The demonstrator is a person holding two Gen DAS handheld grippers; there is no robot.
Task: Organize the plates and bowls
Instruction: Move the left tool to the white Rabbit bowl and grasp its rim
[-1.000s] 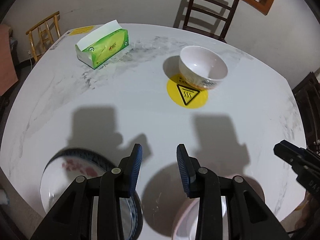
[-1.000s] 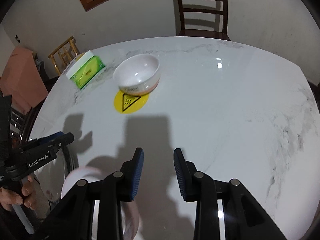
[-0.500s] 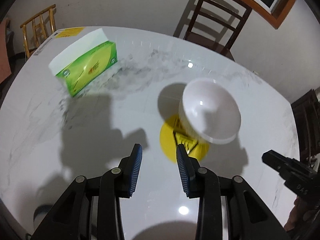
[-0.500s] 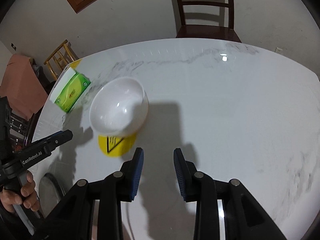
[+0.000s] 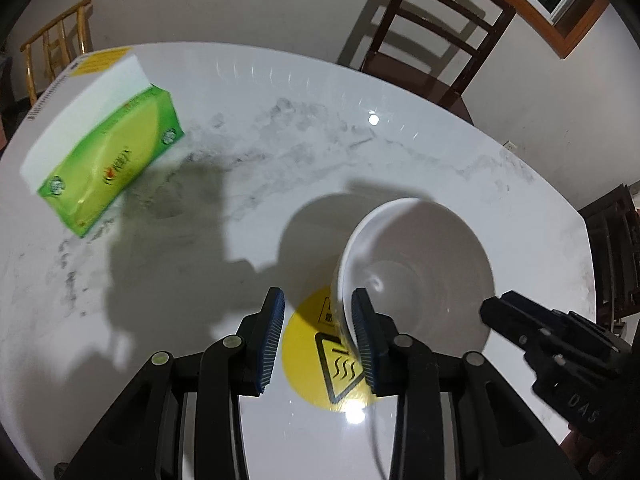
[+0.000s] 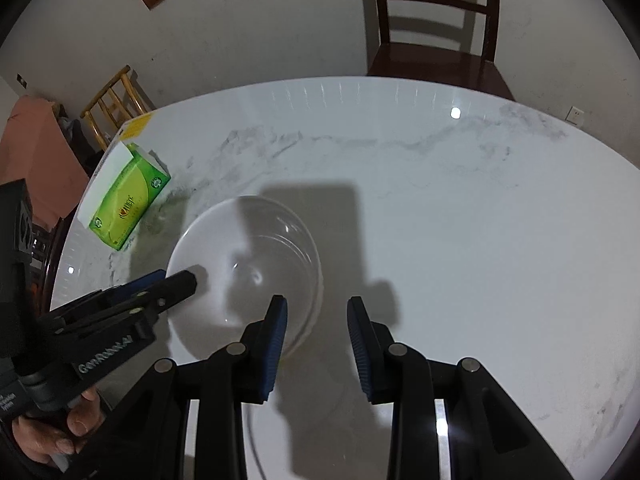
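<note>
Both grippers closing in on the white bowl point(image 5: 416, 276) from opposite sides.

The bowl stands on a yellow warning sticker point(image 5: 320, 364), its near wall between the parted fingers of the left gripper point(image 5: 318, 334); the right gripper point(image 6: 316, 344), fingers also apart, has the rim just beyond its left finger. For a sound grasp, probably straddle the wall squarely before clamping. Tissue box point(image 5: 104, 164) lies well beyond the left finger.

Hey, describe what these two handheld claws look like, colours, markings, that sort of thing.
Both the left claw and the right claw have black angular linkage arms with round silver pivot pins and ribbed blue pads. White lettering, blurred but seemingly "GenRobot.AI", runs along the left claw's side. A bare hand holds its handle; no sleeve visible.
</note>
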